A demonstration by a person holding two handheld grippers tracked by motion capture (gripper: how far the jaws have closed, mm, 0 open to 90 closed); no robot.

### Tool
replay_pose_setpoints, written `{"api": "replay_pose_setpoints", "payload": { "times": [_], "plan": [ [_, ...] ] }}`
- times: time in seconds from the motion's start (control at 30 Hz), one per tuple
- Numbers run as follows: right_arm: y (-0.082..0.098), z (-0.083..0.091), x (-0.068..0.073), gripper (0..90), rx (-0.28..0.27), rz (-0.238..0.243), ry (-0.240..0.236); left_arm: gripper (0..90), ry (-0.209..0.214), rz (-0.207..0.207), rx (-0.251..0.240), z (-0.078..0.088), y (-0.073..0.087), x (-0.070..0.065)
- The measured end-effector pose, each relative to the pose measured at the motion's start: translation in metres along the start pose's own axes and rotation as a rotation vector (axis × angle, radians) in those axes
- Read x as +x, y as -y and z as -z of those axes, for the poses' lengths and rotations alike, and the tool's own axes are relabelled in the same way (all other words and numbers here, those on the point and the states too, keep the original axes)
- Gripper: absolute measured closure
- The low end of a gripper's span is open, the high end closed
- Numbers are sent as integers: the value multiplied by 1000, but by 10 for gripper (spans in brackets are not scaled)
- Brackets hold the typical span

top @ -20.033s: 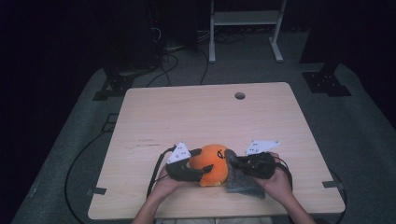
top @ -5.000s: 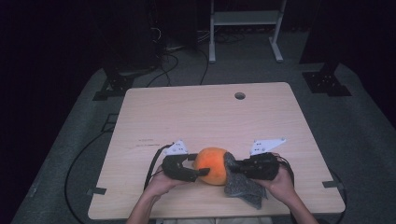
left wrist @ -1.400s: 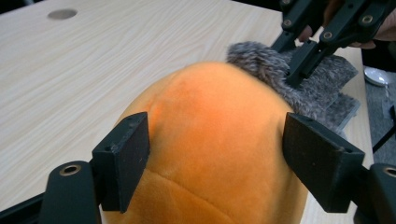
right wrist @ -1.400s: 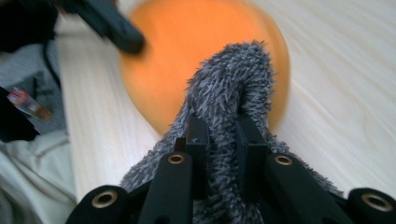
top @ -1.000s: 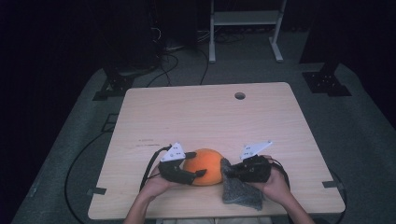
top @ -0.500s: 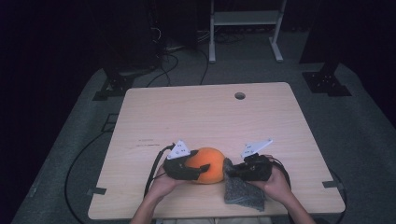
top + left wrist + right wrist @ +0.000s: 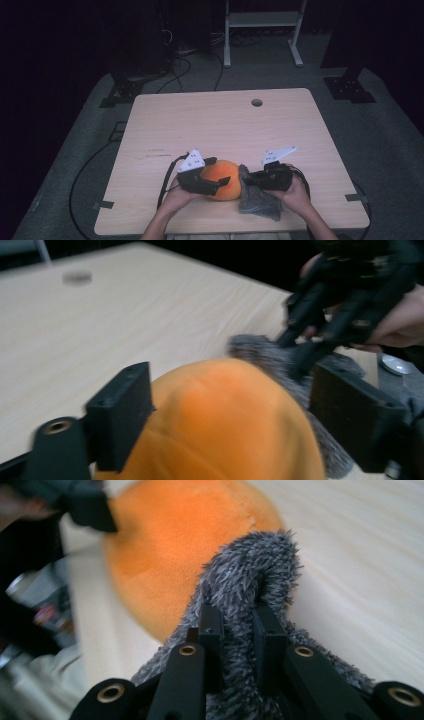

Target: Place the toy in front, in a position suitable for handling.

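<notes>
left gripper [image 7: 214, 176]: jaws just opening, spread around round orange plush ball [image 7: 223, 179], lower centre | right gripper [image 7: 250, 181]: pinching fuzzy grey cloth [image 7: 259, 202] beside it

Orange plush ball's [image 7: 220, 425] lower part cut off by the left gripper view's edge

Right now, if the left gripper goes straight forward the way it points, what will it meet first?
The left gripper has just been opening, its jaws on either side of the orange plush ball. Going on, it would likely meet the ball first, then the grey fuzzy cloth pinched by the right gripper. Depth is unclear.
</notes>
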State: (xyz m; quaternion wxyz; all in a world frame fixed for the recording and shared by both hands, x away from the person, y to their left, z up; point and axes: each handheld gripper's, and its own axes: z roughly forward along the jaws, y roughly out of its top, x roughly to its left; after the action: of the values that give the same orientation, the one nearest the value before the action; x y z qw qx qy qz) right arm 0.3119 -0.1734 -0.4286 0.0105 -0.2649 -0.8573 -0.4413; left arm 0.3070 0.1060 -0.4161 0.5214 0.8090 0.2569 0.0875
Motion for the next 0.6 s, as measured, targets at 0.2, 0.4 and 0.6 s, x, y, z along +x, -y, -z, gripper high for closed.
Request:
{"api": "replay_pose_setpoints", "payload": {
  "times": [0.2, 0.4, 0.6],
  "plan": [
    [-2, -3, 11, 771, 38, 57, -27, 135, 13, -1, 119, -8, 11, 5],
    [-7, 8, 11, 774, -53, 58, 45, 370, -75, -101, -53, -8, 7, -6],
    [-7, 18, 6, 776, -130, 31, 106, 339, -91, -125, -78, -20, 11, -8]
  ]
}}
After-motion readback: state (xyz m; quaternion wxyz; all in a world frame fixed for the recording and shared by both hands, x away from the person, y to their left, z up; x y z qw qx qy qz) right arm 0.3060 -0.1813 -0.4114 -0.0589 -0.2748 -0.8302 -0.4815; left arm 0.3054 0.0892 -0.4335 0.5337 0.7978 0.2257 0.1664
